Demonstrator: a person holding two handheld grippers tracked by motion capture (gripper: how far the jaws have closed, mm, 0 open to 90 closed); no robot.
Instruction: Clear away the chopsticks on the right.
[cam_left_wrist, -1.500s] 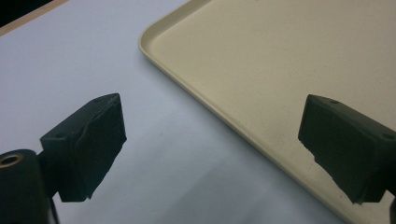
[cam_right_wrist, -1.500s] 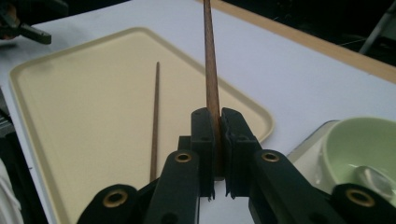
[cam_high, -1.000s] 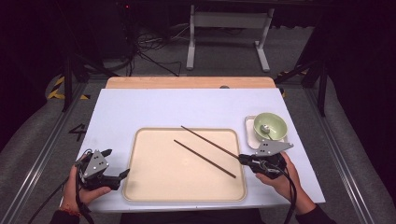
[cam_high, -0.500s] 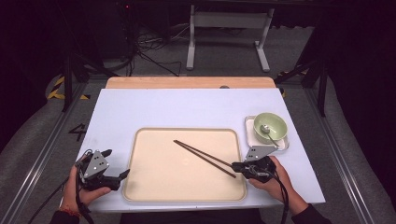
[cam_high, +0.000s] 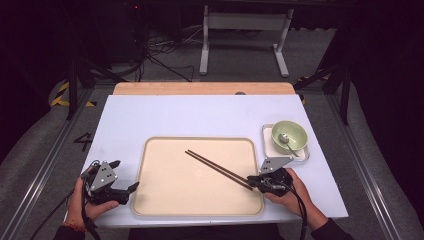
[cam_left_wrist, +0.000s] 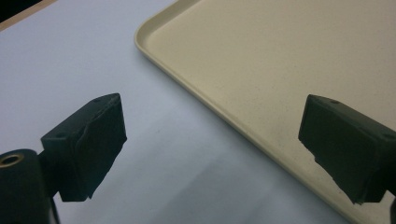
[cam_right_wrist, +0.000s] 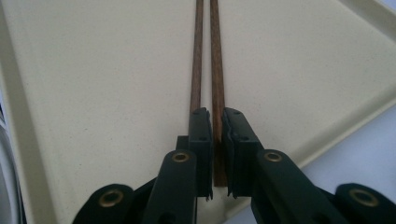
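Right gripper (cam_right_wrist: 217, 154) pinches chopsticks (cam_high: 219, 169) near tray (cam_high: 200, 210) corner; left gripper (cam_high: 123, 190) spread.

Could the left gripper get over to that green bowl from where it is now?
Probably not easily. The left gripper sits open at the tray's near left corner, while the bowl stands beyond the tray's far right corner. The tray, the chopsticks and the right gripper lie between.

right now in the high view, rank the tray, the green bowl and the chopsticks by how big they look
1. Tray, by far the largest.
2. Chopsticks, long but very thin.
3. Green bowl, shorter across than the chopsticks' length, though it may cover more area; that pair is unsure.
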